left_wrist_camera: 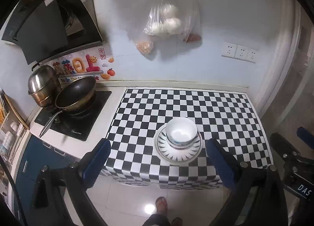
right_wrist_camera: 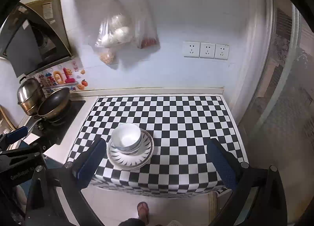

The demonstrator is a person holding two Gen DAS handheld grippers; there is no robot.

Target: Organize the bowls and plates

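White bowls [left_wrist_camera: 181, 132] stacked together sit on stacked white plates [left_wrist_camera: 177, 152] with dark leaf marks, near the front edge of the checkered counter [left_wrist_camera: 225, 112]. The stack also shows in the right wrist view, bowls [right_wrist_camera: 126, 137] on plates [right_wrist_camera: 130, 157]. My left gripper [left_wrist_camera: 158, 147] is open and empty, held above and in front of the stack. My right gripper [right_wrist_camera: 156, 147] is open and empty, with the stack near its left finger [right_wrist_camera: 90, 159]. The right gripper also shows at the right edge of the left wrist view [left_wrist_camera: 290, 151].
A stove [left_wrist_camera: 72, 116] with a dark wok [left_wrist_camera: 76, 94] and a steel pot [left_wrist_camera: 42, 84] stands left of the counter. Plastic bags [left_wrist_camera: 166, 23] hang on the back wall above. Wall sockets [left_wrist_camera: 240, 52] are at right. The person's sandalled foot [left_wrist_camera: 162, 205] is on the floor below.
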